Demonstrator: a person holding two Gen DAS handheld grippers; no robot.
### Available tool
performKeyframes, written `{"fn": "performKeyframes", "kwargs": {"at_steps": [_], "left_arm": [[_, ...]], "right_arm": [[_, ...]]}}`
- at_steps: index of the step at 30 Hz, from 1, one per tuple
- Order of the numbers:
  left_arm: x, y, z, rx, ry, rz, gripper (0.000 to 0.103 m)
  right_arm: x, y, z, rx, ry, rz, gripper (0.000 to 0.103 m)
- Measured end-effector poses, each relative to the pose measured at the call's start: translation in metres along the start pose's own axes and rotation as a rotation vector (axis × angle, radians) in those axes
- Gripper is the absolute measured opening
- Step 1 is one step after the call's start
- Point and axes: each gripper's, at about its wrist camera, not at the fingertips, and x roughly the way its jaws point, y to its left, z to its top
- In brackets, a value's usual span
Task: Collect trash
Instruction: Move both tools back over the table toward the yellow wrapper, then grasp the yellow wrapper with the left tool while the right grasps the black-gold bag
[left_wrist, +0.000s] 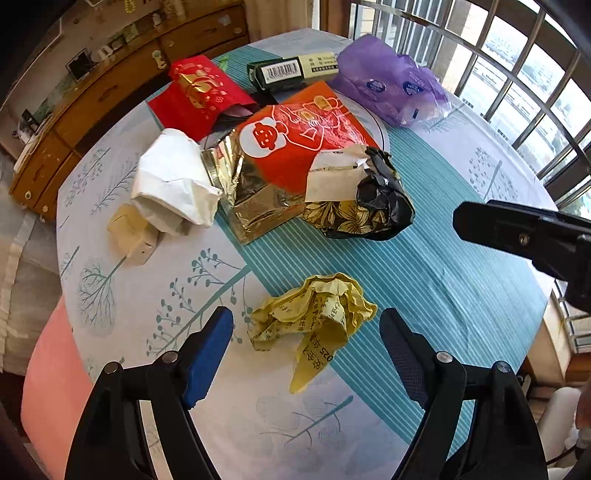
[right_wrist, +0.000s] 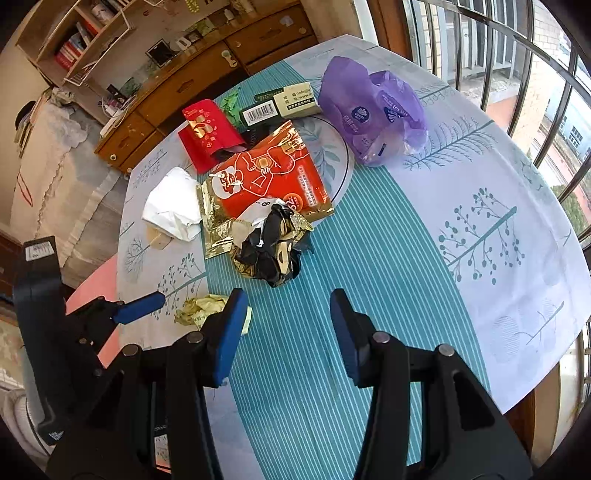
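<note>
Trash lies on a round table. A crumpled yellow paper (left_wrist: 314, 317) sits between the fingers of my open left gripper (left_wrist: 306, 332), not gripped; it also shows in the right wrist view (right_wrist: 201, 308). Beyond lie a black-and-gold crumpled wrapper (left_wrist: 358, 199) (right_wrist: 269, 247), an orange-and-gold foil bag (left_wrist: 291, 155) (right_wrist: 266, 181), a white crumpled paper (left_wrist: 173, 181) (right_wrist: 171, 206), a red envelope (left_wrist: 195, 96) (right_wrist: 207, 133), a dark box (left_wrist: 291, 70) (right_wrist: 280, 103) and a purple plastic bag (left_wrist: 388, 81) (right_wrist: 369, 110). My right gripper (right_wrist: 288, 325) is open and empty above the teal stripes.
The tablecloth (right_wrist: 461, 206) is white with tree prints and a teal striped band. A small beige box (left_wrist: 131, 234) lies by the white paper. A wooden cabinet (right_wrist: 177, 88) stands behind the table. Barred windows (left_wrist: 517, 74) run along the right. A pink seat (left_wrist: 51, 369) is at the left.
</note>
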Motion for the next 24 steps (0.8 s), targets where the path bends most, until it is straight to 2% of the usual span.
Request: {"fn": "performKeyframes", "kwargs": {"at_steps": [2, 4, 6, 11, 14, 20, 24], "left_arm": [[0.011, 0.001, 0.003, 0.016, 0.026, -0.023, 0.067], [0.017, 0.006, 0.004, 0.016, 0.026, -0.034, 0.064], [0.018, 0.009, 0.004, 0.015, 0.017, -0.030, 0.049], [0.012, 0.030, 0.005, -0.023, -0.014, -0.104, 0.029], [0.009, 0.037, 0.005, -0.040, -0.023, -0.117, 0.021], [0.007, 0.060, 0.001, -0.140, -0.009, -0.186, 0.018], [0.006, 0.067, -0.003, -0.181, 0.000, -0.221, 0.018]], "right_arm": [[0.006, 0.001, 0.003, 0.022, -0.001, -0.007, 0.044], [0.013, 0.002, 0.005, 0.041, 0.001, -0.010, 0.044], [0.020, 0.003, 0.008, 0.053, 0.005, -0.011, 0.044], [0.040, 0.007, 0.017, 0.089, 0.014, -0.010, 0.047], [0.053, 0.009, 0.025, 0.111, 0.022, -0.005, 0.049], [0.082, 0.014, 0.037, 0.135, 0.049, -0.030, 0.049], [0.096, 0.012, 0.036, 0.157, 0.052, -0.009, 0.046]]}}
